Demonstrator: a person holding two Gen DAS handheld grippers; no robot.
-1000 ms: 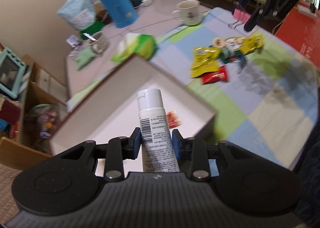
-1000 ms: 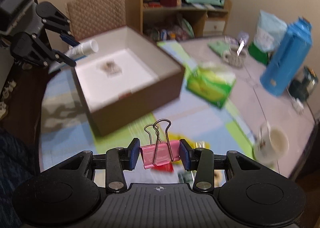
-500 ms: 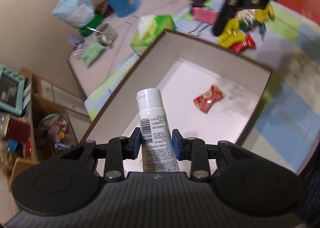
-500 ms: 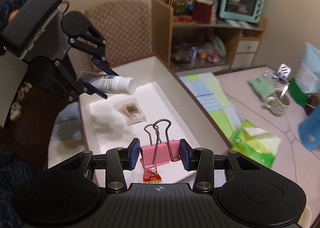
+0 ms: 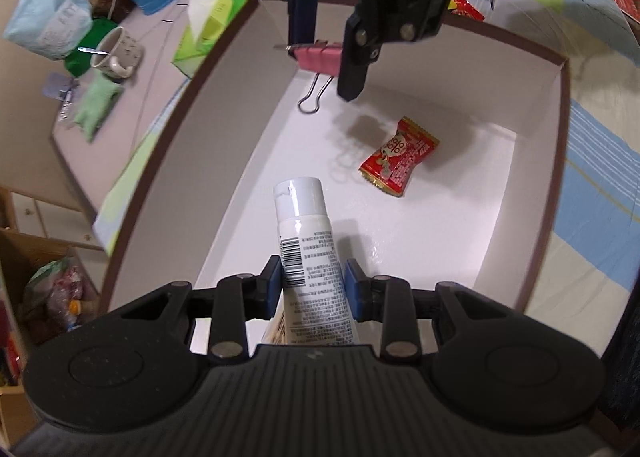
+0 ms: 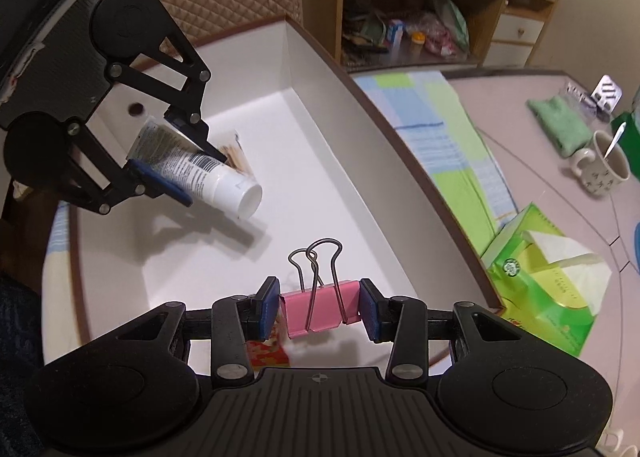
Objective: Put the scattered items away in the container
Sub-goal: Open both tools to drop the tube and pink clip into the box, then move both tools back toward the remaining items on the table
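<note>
Your left claw [image 5: 312, 284] pinches the white tube [image 5: 310, 253]; your right claw [image 6: 319, 311] pinches the pink binder clip [image 6: 318, 311] (both over the box [image 5: 224, 105], candy [image 5: 398, 157] at two o'clock).

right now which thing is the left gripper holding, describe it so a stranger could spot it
Find the large brown-rimmed box with white inside on the checked tablecloth. Over its near end, the left gripper clamps a white plastic tube with a barcode and grey flip cap, cap pointing into the box. It differs from the red candy wrapper lying on the floor and the pink binder clip in the right gripper.

tube [image 5: 308, 241]: glossy plastic | candy wrapper [image 5: 398, 156]: shiny foil | box [image 5: 448, 225]: matt card
</note>
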